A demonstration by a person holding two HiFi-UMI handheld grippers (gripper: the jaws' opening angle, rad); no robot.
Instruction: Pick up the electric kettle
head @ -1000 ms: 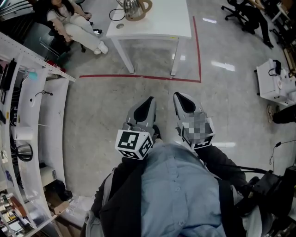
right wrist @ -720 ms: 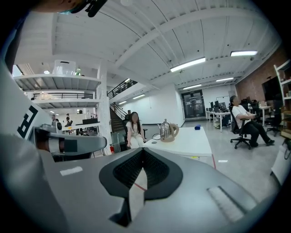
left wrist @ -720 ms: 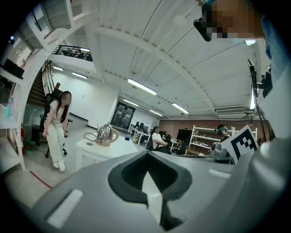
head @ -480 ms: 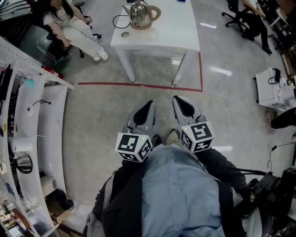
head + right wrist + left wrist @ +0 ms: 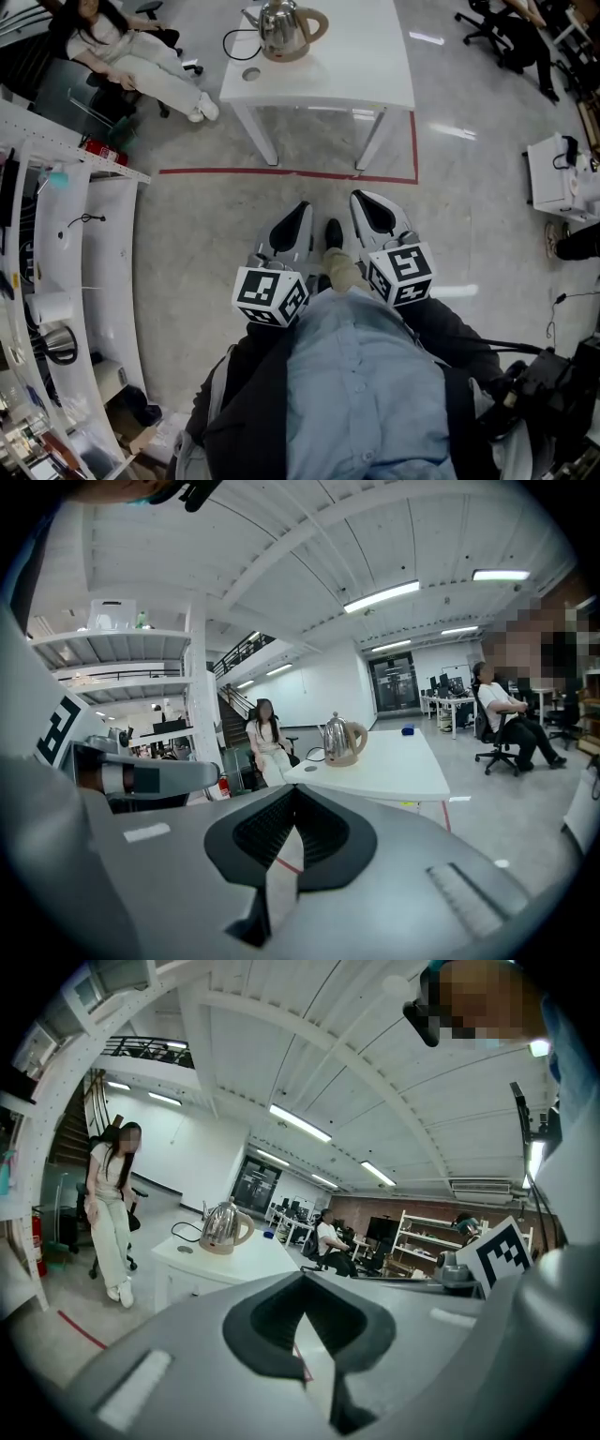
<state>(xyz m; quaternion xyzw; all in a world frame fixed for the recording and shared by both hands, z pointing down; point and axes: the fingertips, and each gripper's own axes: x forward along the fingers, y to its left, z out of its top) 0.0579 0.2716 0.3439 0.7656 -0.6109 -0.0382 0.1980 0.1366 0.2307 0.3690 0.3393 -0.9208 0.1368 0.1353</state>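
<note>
The table (image 5: pixel 361 70) and electric kettle (image 5: pixel 279 26) nearer than before; a shoe (image 5: pixel 334 232) newly in view.

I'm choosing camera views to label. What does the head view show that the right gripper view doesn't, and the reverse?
Only the head view: the person's own shoe and light blue shirt. Only the right gripper view: the ceiling lights, the staircase and a small blue object on the white table. Both: the electric kettle on that table, and a seated person in white.

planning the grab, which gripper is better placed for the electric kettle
Left, narrowly: the electric kettle sits straight ahead of the left gripper; the right gripper is offset. Both are far off, jaws shut.
</note>
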